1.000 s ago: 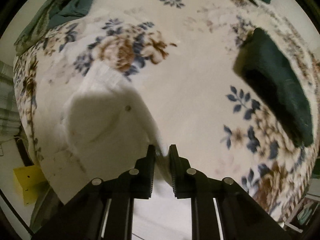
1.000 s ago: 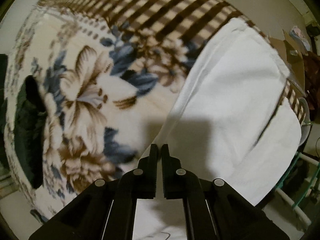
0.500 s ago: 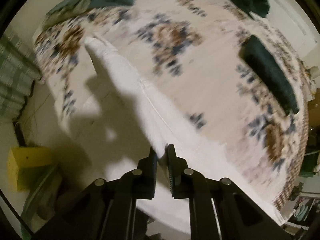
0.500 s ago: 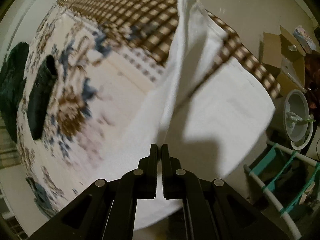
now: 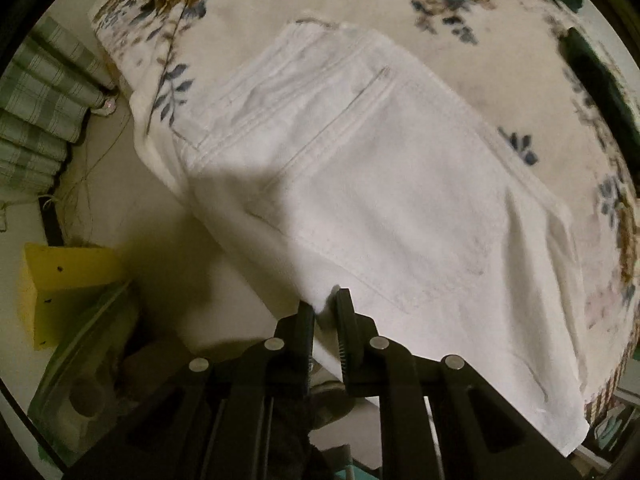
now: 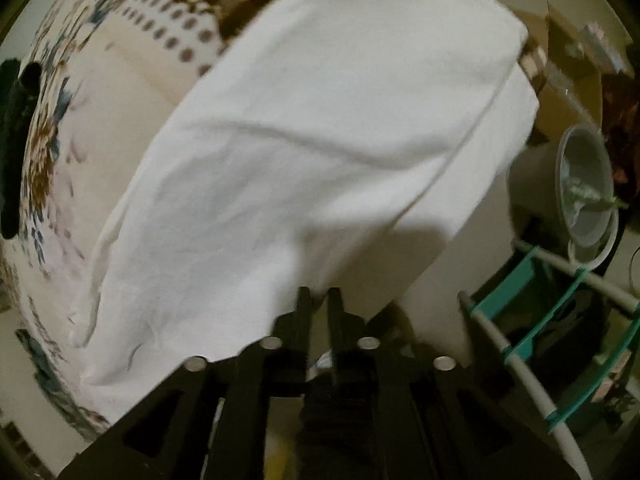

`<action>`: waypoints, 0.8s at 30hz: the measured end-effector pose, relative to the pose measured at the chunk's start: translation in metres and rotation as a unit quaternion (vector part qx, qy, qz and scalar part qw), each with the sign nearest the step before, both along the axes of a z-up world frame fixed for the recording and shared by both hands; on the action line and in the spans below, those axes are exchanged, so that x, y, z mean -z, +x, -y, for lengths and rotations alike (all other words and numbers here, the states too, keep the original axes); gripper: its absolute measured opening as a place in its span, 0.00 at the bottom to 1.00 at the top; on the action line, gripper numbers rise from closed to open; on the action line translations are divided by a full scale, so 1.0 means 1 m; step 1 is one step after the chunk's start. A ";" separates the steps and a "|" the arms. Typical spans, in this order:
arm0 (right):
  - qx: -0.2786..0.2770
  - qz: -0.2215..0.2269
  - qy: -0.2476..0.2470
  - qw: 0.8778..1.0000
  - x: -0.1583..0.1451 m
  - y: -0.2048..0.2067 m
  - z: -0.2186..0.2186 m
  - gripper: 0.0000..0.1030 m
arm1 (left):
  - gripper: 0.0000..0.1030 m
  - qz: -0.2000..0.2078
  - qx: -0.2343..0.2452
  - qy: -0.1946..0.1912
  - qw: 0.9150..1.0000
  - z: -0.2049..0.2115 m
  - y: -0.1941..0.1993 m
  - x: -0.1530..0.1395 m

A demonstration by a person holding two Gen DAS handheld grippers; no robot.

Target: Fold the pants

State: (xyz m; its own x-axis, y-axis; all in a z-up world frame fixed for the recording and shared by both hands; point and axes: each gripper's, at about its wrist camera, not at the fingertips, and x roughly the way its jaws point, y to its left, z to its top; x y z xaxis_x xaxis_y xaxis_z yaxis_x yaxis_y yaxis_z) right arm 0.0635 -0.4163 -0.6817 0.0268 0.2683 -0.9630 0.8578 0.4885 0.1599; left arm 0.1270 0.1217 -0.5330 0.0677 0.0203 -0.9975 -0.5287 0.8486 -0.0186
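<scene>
While you lower both hands: white pants (image 5: 400, 200) now lie spread on the floral bed blanket (image 5: 460, 60), near edge hanging off the bed side; a second ago they hung lifted between your hands.
Fold state: one leg laid over the other, back pocket (image 5: 360, 184) facing up; lengthwise fold looks done.
Left tongs (image 5: 324, 312): pressed together, pinching the pants edge at the bed side.
Right tongs (image 6: 318, 304): jaws opening, were clamped a second ago; cloth edge sits between them, pads look off it.
Meaning: you are releasing, so the drop is finished on the right, left still to let go.
Next, a guess: regrip the leg hems (image 6: 520, 52) and bring them toward the waistband (image 5: 280, 76).
Clutter: dark green garment (image 5: 592, 76) well apart on the bed.
</scene>
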 end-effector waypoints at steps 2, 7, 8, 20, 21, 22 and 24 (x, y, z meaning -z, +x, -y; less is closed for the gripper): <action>0.019 0.026 -0.003 0.999 -0.009 -0.012 0.012 0.42 | 0.11 0.012 0.002 -0.005 1.000 -0.001 0.001 -0.005; 0.094 0.067 -0.035 0.993 -0.025 -0.044 0.061 0.48 | 0.32 0.023 -0.014 -0.031 0.999 -0.008 0.005 0.002; 0.113 0.067 -0.037 0.991 -0.025 -0.046 0.073 0.48 | 0.33 0.020 -0.013 -0.028 0.999 -0.010 0.008 0.007; 0.200 0.070 -0.069 0.975 0.021 -0.047 0.113 0.06 | 0.33 0.010 -0.023 -0.004 1.000 -0.034 0.017 0.036; 0.192 0.068 -0.076 0.976 0.018 -0.047 0.111 0.02 | 0.33 0.009 -0.025 -0.002 1.000 -0.039 0.017 0.038; 0.185 0.067 -0.084 0.977 0.013 -0.049 0.110 0.02 | 0.33 0.009 -0.027 -0.001 1.000 -0.042 0.016 0.039; 0.182 0.066 -0.096 0.976 0.002 -0.055 0.110 0.02 | 0.33 0.009 -0.030 0.001 0.999 -0.052 0.012 0.041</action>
